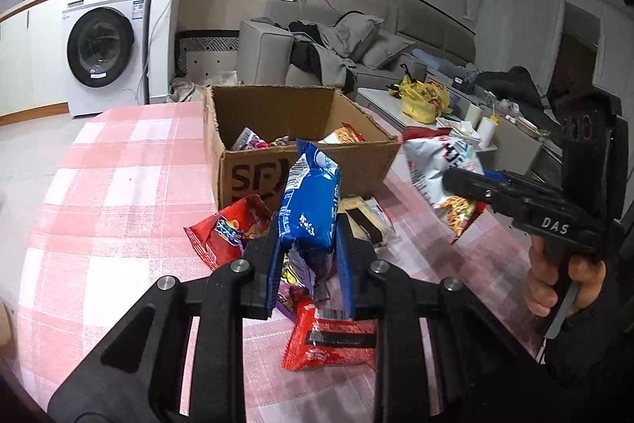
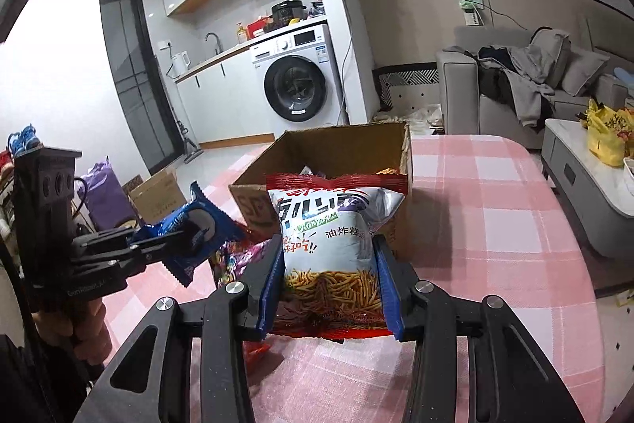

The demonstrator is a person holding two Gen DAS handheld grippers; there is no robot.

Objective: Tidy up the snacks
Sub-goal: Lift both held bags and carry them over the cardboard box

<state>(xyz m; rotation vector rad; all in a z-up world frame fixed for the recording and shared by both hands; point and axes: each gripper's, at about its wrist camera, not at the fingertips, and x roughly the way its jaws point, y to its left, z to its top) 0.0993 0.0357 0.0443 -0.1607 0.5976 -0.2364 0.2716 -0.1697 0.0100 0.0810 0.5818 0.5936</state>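
My left gripper is shut on a blue cookie packet and holds it above the table, in front of the open cardboard box. My right gripper is shut on a silver and red bag of fried noodle sticks, also held up just before the box. The noodle bag also shows in the left wrist view, right of the box. The blue packet shows in the right wrist view, at the left. Several snack packets lie inside the box.
On the pink checked tablecloth lie a red snack bag, a purple packet, a red packet and a brown-white packet. A washing machine, a sofa and a low white table stand beyond.
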